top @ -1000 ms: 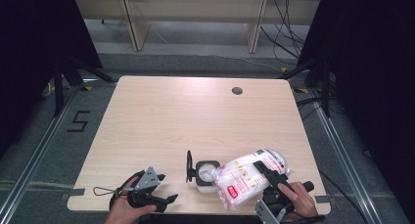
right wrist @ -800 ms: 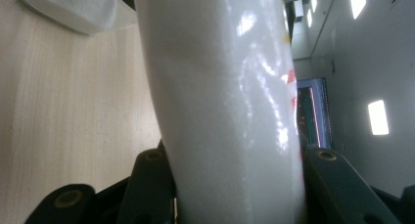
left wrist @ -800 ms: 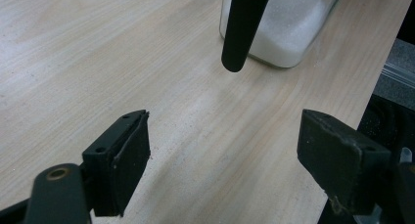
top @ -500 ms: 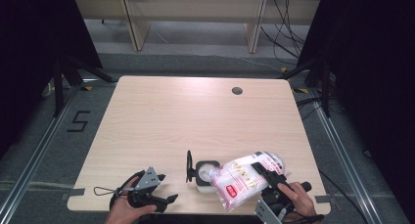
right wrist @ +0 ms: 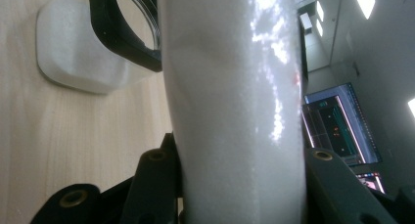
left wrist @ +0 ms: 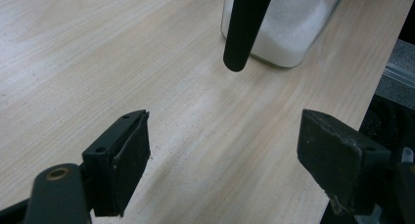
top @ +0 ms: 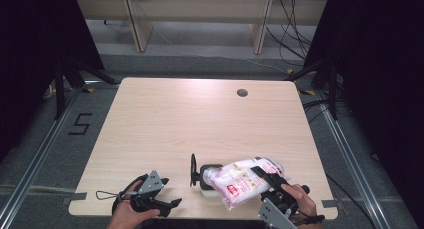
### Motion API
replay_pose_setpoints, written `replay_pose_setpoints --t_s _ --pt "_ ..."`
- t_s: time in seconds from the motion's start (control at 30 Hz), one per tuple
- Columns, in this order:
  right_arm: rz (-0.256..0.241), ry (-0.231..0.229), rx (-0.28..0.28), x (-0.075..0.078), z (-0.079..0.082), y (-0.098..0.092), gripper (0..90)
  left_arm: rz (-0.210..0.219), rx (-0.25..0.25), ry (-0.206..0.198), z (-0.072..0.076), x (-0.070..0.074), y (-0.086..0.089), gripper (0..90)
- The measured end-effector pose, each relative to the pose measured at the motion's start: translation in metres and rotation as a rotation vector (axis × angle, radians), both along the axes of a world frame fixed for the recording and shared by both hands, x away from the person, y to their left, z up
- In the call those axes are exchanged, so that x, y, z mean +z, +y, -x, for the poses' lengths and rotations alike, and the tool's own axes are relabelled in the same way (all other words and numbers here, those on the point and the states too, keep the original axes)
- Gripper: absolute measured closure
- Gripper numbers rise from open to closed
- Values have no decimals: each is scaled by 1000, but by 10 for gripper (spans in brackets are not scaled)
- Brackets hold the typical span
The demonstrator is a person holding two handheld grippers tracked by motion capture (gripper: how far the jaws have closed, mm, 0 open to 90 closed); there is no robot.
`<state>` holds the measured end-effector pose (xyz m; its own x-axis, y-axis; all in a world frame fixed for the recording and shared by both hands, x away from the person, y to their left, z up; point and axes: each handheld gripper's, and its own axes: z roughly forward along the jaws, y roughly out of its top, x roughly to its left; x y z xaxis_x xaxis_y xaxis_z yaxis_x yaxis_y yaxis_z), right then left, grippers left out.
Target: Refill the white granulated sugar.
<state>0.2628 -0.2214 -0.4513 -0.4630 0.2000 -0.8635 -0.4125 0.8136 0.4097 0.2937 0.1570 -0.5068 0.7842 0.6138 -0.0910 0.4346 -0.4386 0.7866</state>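
Note:
A clear plastic bag of white granules [top: 240,181] with red print lies tilted, its lower end at the mouth of a glass jar [top: 207,181]. The jar has a black rim and an upright black hinged lid [top: 193,170], and holds white granules [left wrist: 288,28]. My right gripper [top: 262,177] is shut on the bag's upper part; in the right gripper view the bag [right wrist: 235,101] rises between the jaws, with the jar [right wrist: 73,53] to the left behind it. My left gripper [top: 171,192] rests open at the table's front left edge, its jaws [left wrist: 225,150] spread wide and pointing at the jar.
The light wooden table [top: 200,124] has a round cable hole [top: 242,93] at the back right. The jar stands close to the front edge. Dark stands and cables lie on the floor around the table.
The bag has shifted slightly left and lower toward the jar's mouth with my right gripper. The left gripper has stayed put.

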Motion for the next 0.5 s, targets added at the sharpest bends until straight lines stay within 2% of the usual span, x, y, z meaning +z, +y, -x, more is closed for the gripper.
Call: replay_pose_setpoints --t_s 0.03,0.07,0.1,0.13,0.2,0.23,0.27,0.33,0.37,0.4,0.43,0.5 --pt "-9 10 1 0 0 0 641 -21 -5 -4 -1 0 1 194" --pt "-11 3 5 0 0 0 641 -23 -8 -5 -1 1 2 194" --pt "19 -39 33 5 -2 -1 642 -24 -9 -5 -1 1 2 194" --pt "-30 8 11 1 0 -2 642 -27 -11 -5 -1 1 2 194" --pt "-39 25 15 3 -2 -4 643 -33 -13 -3 -1 1 2 194" --pt "-63 14 5 4 -2 -6 643 -24 -8 -5 -1 1 2 194" --pt "-78 39 -2 3 -2 -6 644 -20 -8 -6 -1 1 1 194" --pt "-57 23 16 6 -6 -8 644 -21 -6 -7 -1 0 1 194" --pt "-57 20 15 6 -8 -9 645 9 1 3 1 0 -1 194" --pt "-83 58 -4 3 -8 -9 646 0 1 0 0 0 0 194" --pt "-62 29 16 5 -11 -10 647 -23 -6 -5 -1 0 1 194" --pt "-91 62 11 4 -13 -12 648 -9 -10 -4 -1 0 1 194"
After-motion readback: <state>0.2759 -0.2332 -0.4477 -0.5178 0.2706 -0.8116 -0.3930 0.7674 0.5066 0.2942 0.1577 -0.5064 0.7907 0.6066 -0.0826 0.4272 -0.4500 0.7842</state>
